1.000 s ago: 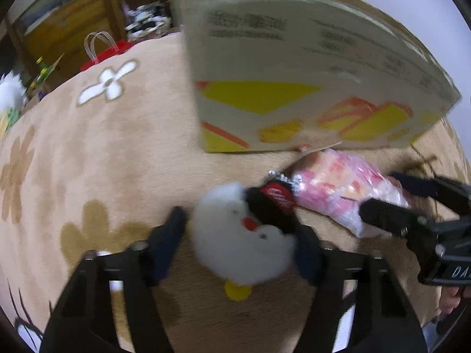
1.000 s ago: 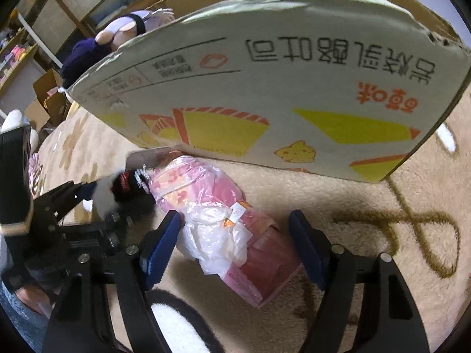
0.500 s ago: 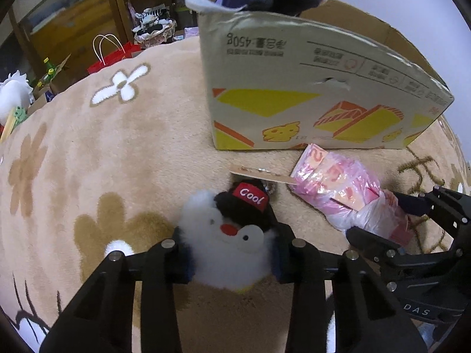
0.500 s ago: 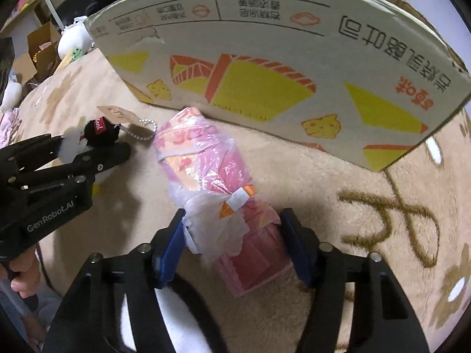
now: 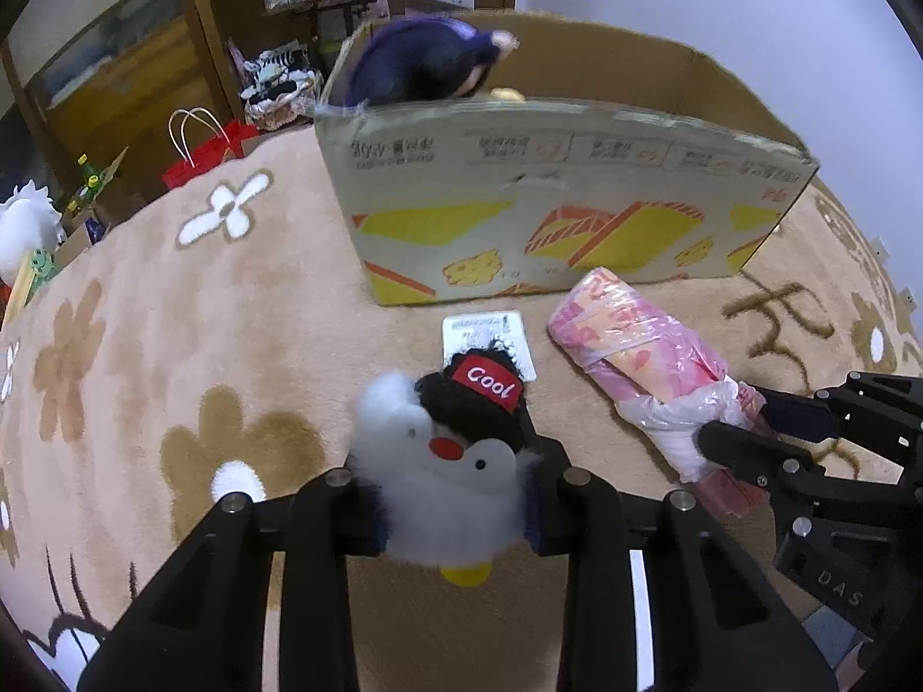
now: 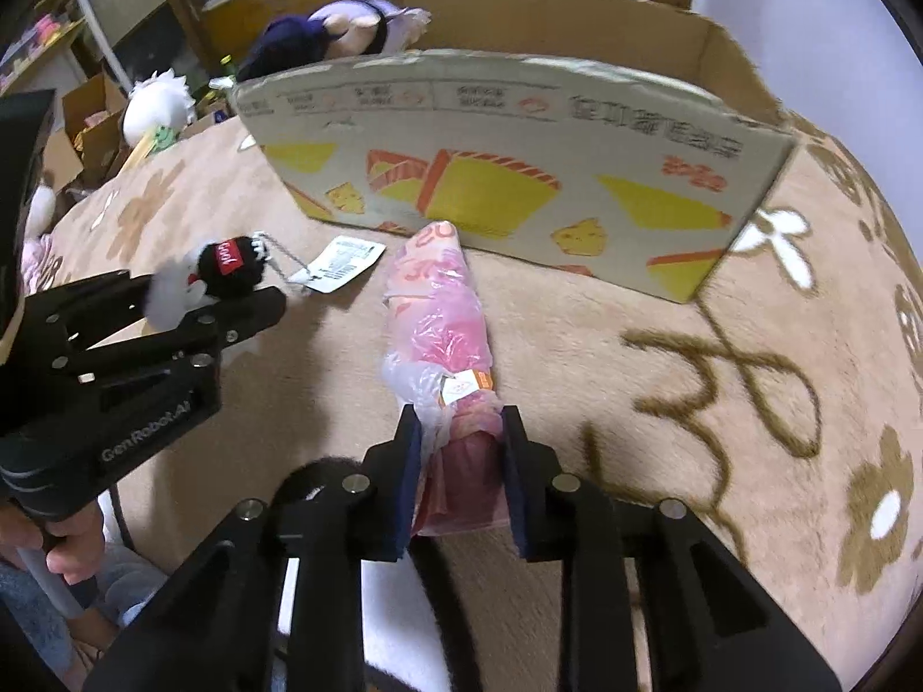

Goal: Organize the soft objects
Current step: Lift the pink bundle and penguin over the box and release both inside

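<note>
On the beige rug (image 5: 173, 300), the penguin plush (image 5: 444, 461) is now clamped by the left hand-held gripper (image 5: 450, 496); beside it, the pink wrapped bundle (image 6: 444, 346) has just been squeezed by the right hand-held gripper (image 6: 458, 478), before the cardboard box (image 5: 565, 202).

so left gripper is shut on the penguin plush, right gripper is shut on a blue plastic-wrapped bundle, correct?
Only the colour is off. The right wrist view shows the right gripper shut on a pink plastic-wrapped bundle, not blue. The left gripper is shut on the penguin plush.
</note>
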